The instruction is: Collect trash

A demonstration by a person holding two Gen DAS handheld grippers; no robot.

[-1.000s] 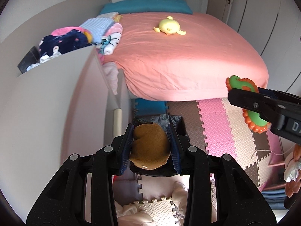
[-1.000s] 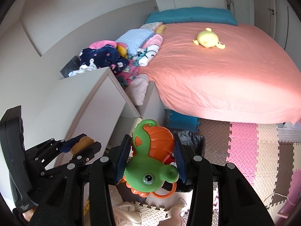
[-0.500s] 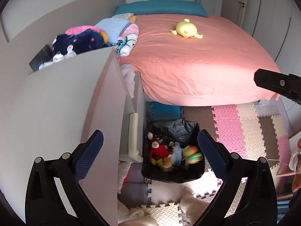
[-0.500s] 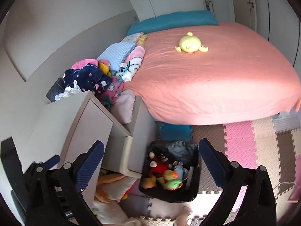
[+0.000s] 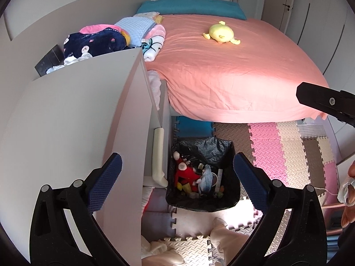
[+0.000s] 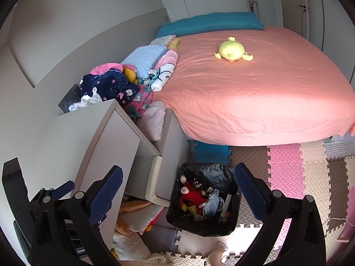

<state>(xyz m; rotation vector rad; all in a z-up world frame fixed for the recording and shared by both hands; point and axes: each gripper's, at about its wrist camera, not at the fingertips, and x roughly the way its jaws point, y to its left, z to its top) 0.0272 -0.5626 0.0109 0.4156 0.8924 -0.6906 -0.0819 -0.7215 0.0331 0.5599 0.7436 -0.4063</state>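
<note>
A bin lined with a black bag (image 5: 223,148) (image 6: 221,173) stands on the foam floor mats by the foot of a bed. Several toys lie in it, among them a red plush (image 5: 185,174) (image 6: 188,196). My left gripper (image 5: 177,180) is open and empty, high above the bin. My right gripper (image 6: 178,191) is also open and empty above the bin. One finger of the right gripper (image 5: 326,102) shows at the right edge of the left wrist view. The left gripper (image 6: 55,190) shows at the lower left of the right wrist view.
A bed with a pink sheet (image 5: 233,71) holds a yellow plush (image 5: 221,32) and piled clothes (image 5: 95,42). A white cabinet (image 5: 77,122) stands left of the bin. Coloured foam mats (image 5: 288,150) cover the floor. More soft things (image 6: 135,215) lie at the cabinet's foot.
Both grippers opened. The brown item from the left and the green-orange toy from the right dropped into the bin. Both grippers have risen higher above it.
</note>
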